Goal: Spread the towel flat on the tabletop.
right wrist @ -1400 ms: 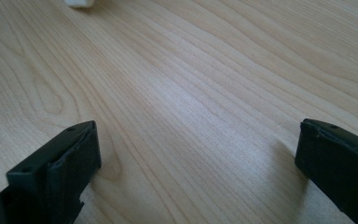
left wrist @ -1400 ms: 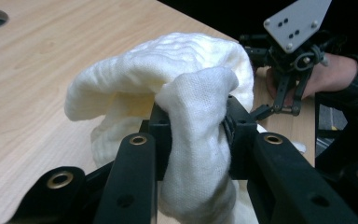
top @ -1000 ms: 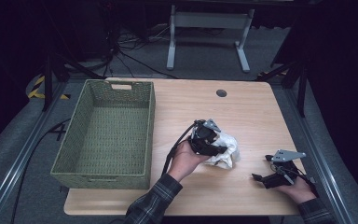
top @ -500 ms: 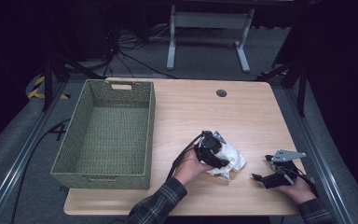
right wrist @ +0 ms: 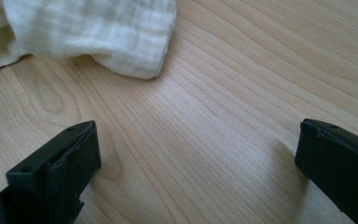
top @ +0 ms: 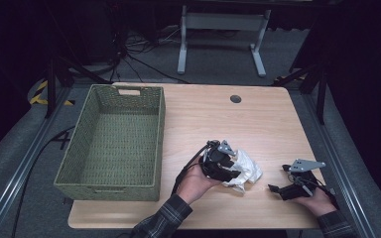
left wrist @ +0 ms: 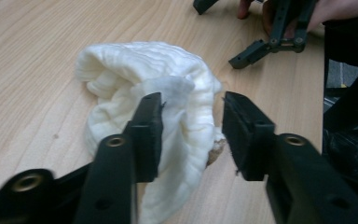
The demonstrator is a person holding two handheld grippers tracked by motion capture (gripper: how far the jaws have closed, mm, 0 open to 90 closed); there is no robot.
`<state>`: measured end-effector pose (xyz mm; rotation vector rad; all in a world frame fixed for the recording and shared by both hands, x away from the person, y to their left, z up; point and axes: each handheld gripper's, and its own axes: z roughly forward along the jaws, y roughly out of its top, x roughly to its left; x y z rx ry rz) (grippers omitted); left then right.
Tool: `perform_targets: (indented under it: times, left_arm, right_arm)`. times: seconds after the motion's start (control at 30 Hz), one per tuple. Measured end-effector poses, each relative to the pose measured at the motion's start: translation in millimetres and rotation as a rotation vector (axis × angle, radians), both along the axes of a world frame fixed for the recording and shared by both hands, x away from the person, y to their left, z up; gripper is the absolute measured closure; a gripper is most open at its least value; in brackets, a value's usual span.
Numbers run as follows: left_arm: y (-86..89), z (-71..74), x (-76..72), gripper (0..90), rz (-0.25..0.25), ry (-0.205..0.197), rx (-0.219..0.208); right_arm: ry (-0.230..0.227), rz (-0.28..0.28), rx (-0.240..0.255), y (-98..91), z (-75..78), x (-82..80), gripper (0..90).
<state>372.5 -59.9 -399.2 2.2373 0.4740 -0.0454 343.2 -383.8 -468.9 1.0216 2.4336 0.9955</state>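
Note:
A crumpled white cloth [top: 248, 169] [left wrist: 168, 88] lies on the wooden table [top: 258, 119], near its front edge. My left gripper [top: 234, 170] [left wrist: 192, 105] reaches into it from the left. Its jaws have just been closing and stand apart around a fold of the cloth. One pad [left wrist: 150, 126] lies against the fabric, while a gap remains at the other pad [left wrist: 242, 130]. To the right, my right gripper [top: 278, 179] [right wrist: 198, 140] rests low on the table, wide open over bare wood. The cloth's edge [right wrist: 88, 28] lies just beyond its jaws.
A green woven basket [top: 79, 144] stands on the left half of the table with nothing in it. A round cable hole [top: 235, 98] sits near the far edge. The right gripper [left wrist: 265, 42] lies close to the cloth's far side.
The left gripper and the cloth have shifted a little to the right and toward the near edge. The right gripper has stayed put.

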Motion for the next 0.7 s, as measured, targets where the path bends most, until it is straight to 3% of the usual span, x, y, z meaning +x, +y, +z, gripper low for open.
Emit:
perform_targets:
  times: [0.17, 0.53, 0.7]
  left_arm:
    - [-5.8, -2.8, -6.9, 69.4, -0.037, -0.003, 0.02]
    - [-30.0, -36.2, 0.2, 60.9, -0.042, -0.004, 0.118]
    - [-32.4, -47.9, 6.6, 64.7, -0.024, 0.026, 0.115]
  right_arm:
    - [0.0, 0.0, 0.0, 0.0, 0.0, 0.0, 0.1]
    - [0.0, 0.0, 0.0, 0.1, 0.0, 0.0, 0.1]
    - [0.0, 0.0, 0.0, 0.1, 0.0, 0.0, 0.1]
